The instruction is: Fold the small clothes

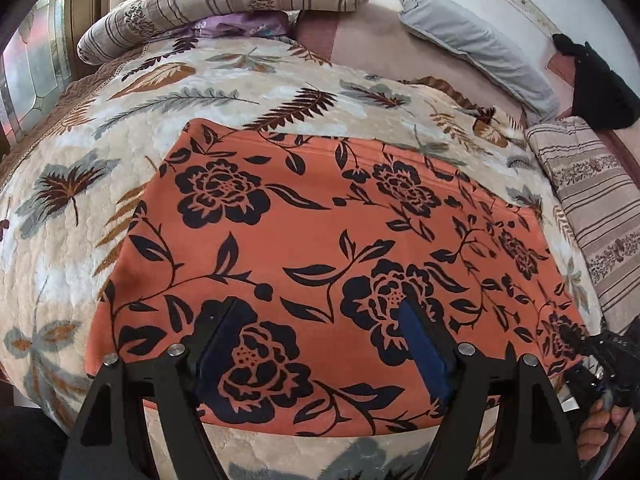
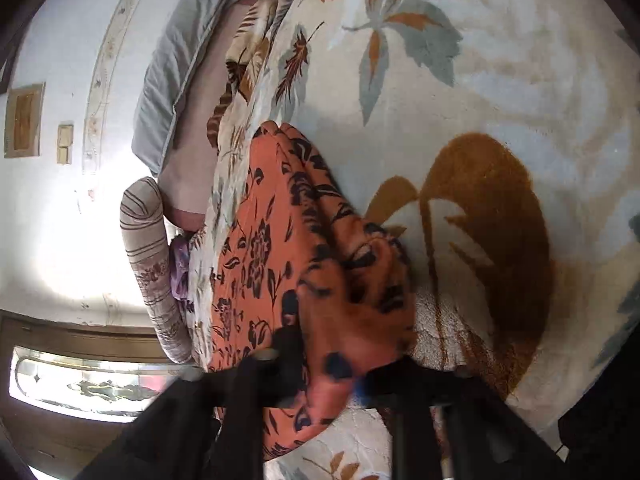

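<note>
An orange garment (image 1: 312, 232) with black flowers lies spread flat on the leaf-patterned bedspread (image 1: 60, 208). My left gripper (image 1: 320, 320) is open above the garment's near edge and holds nothing. In the right wrist view, which is rolled sideways and blurred, my right gripper (image 2: 340, 360) is shut on a bunched edge of the orange garment (image 2: 280, 248). The right gripper with the hand that holds it shows at the lower right of the left wrist view (image 1: 600, 372), at the garment's right corner.
Striped pillows (image 1: 224, 4) and a grey pillow (image 1: 472, 44) lie at the head of the bed. A striped folded blanket (image 1: 592, 208) lies at the right. A black cloth (image 1: 596, 84) lies beyond it. A window (image 2: 84, 384) is in the wall.
</note>
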`<state>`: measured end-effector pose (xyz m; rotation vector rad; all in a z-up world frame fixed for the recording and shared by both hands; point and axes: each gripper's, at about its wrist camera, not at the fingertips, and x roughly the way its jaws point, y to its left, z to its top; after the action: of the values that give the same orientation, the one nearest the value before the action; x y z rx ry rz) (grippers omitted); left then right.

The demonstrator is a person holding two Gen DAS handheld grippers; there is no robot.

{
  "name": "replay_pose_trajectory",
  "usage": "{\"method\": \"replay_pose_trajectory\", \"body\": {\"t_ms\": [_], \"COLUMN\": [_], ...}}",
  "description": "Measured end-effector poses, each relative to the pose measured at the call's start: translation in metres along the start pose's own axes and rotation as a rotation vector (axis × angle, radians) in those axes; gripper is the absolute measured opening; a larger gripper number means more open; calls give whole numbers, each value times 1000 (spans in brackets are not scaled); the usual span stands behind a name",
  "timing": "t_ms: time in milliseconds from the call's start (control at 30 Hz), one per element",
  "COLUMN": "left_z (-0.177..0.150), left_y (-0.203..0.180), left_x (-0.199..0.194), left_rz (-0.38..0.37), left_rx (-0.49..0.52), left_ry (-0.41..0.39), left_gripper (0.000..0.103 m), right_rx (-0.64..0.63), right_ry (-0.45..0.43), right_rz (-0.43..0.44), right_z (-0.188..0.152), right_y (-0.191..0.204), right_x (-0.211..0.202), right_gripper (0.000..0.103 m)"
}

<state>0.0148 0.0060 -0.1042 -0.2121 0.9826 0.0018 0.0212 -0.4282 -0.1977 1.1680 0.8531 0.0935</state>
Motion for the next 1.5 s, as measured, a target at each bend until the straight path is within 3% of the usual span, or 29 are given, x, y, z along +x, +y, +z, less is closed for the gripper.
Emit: {"method": "replay_pose_trajectory", "body": {"t_ms": [133,200,233,267,300,333,367,400,500,633,733,800,833,867,900,933,1000,1067,1167,1200,1267,1367,1500], "left_z": [-4,-3,-2,-2,-3,-4,-6,-9,-14,-13,-13,-13,-13,-13,-12,-11,-11,-10,-9,-10,-9,-8,-8], "left_y": [0,1,1,0,-2,-5,-10,-15,-17,-16,-15,-15,-15,-15,-14,-13,-15,-16,-15,-16,-17,-17,-17], "left_x": [5,7,9,13,17,20,22,24,25,25,26,27,27,27,27,28,29,29,29,29,30,30,30], "left_rz": [7,7,7,16,32,52,73,96,113,106,98,98,97,93,89,86,92,96,95,100,103,104,102], "left_rx": [-3,-10,-10,1,21,55,95,135,155,155,154,161,164,164,162,160,159,157,150,150,145,141,140], "left_ry": [8,12,17,20,25,27,18,11,-14,-15,-17,-21,-22,-21,-19,-16,-12,-5,-2,-1,3,12,21], "left_gripper": [80,80,80,81,82,83,85,86,87,89,90,90,91,91,91,92,92,93,93,93,93,93,93], "right_rx": [-210,-198,-141,-90,-70,-78,-100,-124,-250,-327,-421,-407,-416,-447,-460,-454,-407,-354,-419,-437,-480,-513,-506], "right_ry": [-79,-53,17,21,21,18,-4,-43,-63,98,155,198,225,231,209,161,38,13,-59,-90,-126,4,273], "right_rz": [-128,-220,-228,-159,-141,-140,-135,-122,-56,-10,-113,-156,-154,-186,-213,-225,-338,-304,-369,-362,-302,-149,18], "right_z": [-15,-19,-18,-17,-13,-9,-5,-1,26,79,108,123,125,124,123,124,131,132,116,108,87,47,-3], "right_y": [33,15,-3,-12,-15,-11,-5,2,31,64,77,78,80,84,88,88,75,67,83,88,101,120,112], "right_x": [-29,-26,-18,-22,-29,-38,-48,-60,-69,-10,42,74,86,93,94,91,83,77,48,36,11,6,32], "right_gripper": [10,16,21,21,33,60,75,82,82,82,82,79,45,18,15,15,15,19,50,72,77,77,76]}}
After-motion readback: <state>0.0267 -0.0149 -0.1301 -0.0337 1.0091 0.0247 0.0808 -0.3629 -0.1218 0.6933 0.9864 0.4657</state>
